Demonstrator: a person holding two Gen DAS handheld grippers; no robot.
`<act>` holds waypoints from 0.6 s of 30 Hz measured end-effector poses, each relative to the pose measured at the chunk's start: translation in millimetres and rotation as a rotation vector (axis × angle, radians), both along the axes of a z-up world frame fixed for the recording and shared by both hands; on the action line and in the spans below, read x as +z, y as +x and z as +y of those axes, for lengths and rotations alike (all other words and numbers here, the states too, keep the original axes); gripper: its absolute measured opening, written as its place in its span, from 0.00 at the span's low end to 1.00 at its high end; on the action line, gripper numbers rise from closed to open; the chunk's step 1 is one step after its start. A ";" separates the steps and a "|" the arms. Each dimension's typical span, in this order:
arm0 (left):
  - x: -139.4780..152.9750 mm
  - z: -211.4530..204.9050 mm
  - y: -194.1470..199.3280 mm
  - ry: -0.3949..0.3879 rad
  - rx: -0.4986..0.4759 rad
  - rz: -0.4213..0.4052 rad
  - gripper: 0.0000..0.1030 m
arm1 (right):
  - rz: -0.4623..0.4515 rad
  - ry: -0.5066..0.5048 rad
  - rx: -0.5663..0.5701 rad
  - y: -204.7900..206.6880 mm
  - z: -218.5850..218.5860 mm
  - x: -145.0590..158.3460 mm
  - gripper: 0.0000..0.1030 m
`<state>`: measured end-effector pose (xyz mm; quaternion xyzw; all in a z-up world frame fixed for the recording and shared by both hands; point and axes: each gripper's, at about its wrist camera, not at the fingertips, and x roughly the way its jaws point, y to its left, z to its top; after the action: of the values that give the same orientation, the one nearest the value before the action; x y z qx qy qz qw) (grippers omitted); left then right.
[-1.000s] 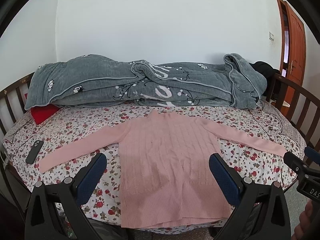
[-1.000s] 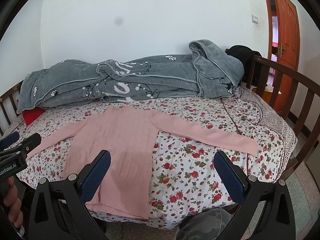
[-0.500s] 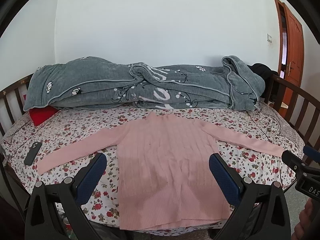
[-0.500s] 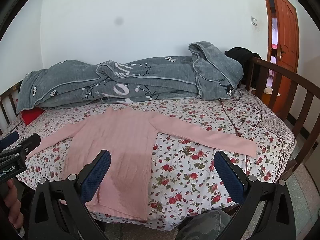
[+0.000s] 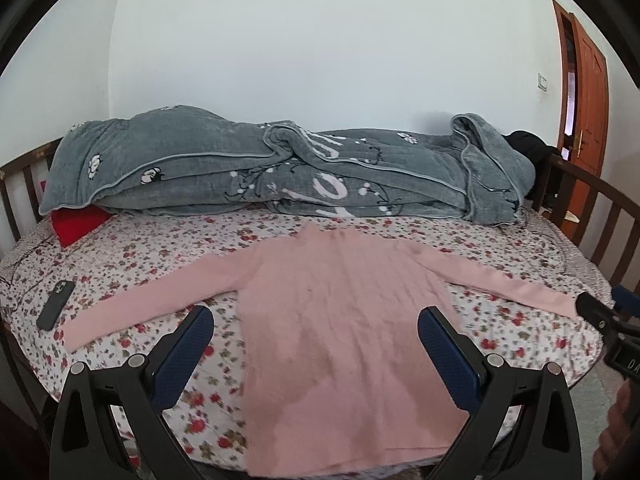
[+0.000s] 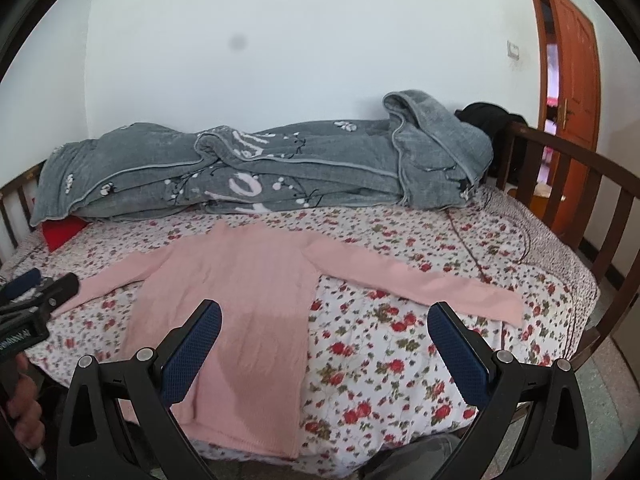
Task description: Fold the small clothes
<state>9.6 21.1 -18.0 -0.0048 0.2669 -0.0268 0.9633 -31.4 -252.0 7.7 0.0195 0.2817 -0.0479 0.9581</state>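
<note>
A pink long-sleeved sweater [image 5: 340, 320] lies flat on the floral bed sheet [image 5: 168, 248], sleeves spread left and right, hem at the near edge. It also shows in the right wrist view [image 6: 240, 300]. My left gripper [image 5: 316, 332] is open and empty, held above the sweater's lower body. My right gripper [image 6: 324, 328] is open and empty, over the sheet just right of the sweater's body, near the right sleeve [image 6: 440, 284]. Each gripper's tip shows at the edge of the other view.
A rolled grey quilt [image 5: 280, 176] lies along the far wall. A red pillow [image 5: 76, 224] and a dark phone [image 5: 56, 308] lie at the left. Wooden rails [image 6: 580, 208] bound the bed's right end. An orange door [image 6: 572, 80] stands at the right.
Both grippers have drawn slightly back and up from the bed; the sweater sits a little lower and farther in both views. The jaws stay open.
</note>
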 end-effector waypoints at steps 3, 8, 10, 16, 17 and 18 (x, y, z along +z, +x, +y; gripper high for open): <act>-15.1 18.4 10.8 -0.009 0.011 0.008 1.00 | -0.015 0.004 0.016 9.6 2.7 -13.6 0.98; -49.0 69.8 33.5 -0.066 0.063 0.076 0.99 | 0.004 0.027 0.013 28.1 8.1 -39.6 0.98; -63.4 92.8 37.8 -0.099 0.079 0.086 0.99 | 0.065 0.035 0.027 40.1 11.0 -53.5 0.98; -116.3 175.0 62.1 -0.317 0.137 0.175 0.89 | 0.142 0.031 0.050 59.3 25.7 -92.1 0.98; -124.3 186.7 65.4 -0.344 0.154 0.183 0.88 | 0.149 0.030 0.050 60.9 28.3 -96.3 0.98; -132.6 199.1 68.0 -0.364 0.176 0.186 0.86 | 0.157 0.029 0.051 62.9 31.7 -101.7 0.98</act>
<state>77.7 220.2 -150.7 -0.2043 0.3439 0.0104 0.9165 31.5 -220.3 -94.0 0.0223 0.3568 -0.0210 0.9337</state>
